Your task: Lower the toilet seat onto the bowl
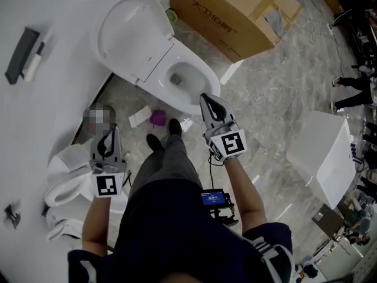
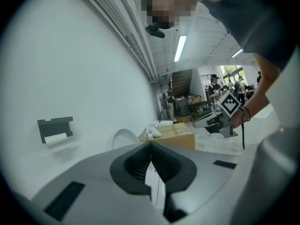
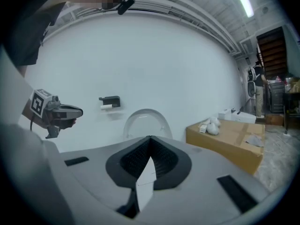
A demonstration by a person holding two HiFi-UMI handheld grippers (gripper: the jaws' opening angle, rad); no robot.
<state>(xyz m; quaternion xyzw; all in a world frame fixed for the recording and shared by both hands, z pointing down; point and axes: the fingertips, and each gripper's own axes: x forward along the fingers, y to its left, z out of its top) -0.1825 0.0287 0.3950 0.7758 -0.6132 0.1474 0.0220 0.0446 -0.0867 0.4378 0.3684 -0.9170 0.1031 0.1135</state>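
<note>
Seat (image 1: 126,37) stands raised behind bowl (image 1: 212,75); left gripper (image 1: 111,131) and right gripper (image 1: 205,99) closed, empty.

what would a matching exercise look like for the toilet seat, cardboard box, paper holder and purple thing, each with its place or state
Things:
1. toilet seat
2. cardboard box
3. paper holder
4. purple thing

Places or states:
A. lying on the floor by the person's shoes
B. mounted on the white wall
C. raised, not down on the bowl
D. brown, with white items on top

Pairs: 1-C, 2-D, 3-B, 4-A
</note>
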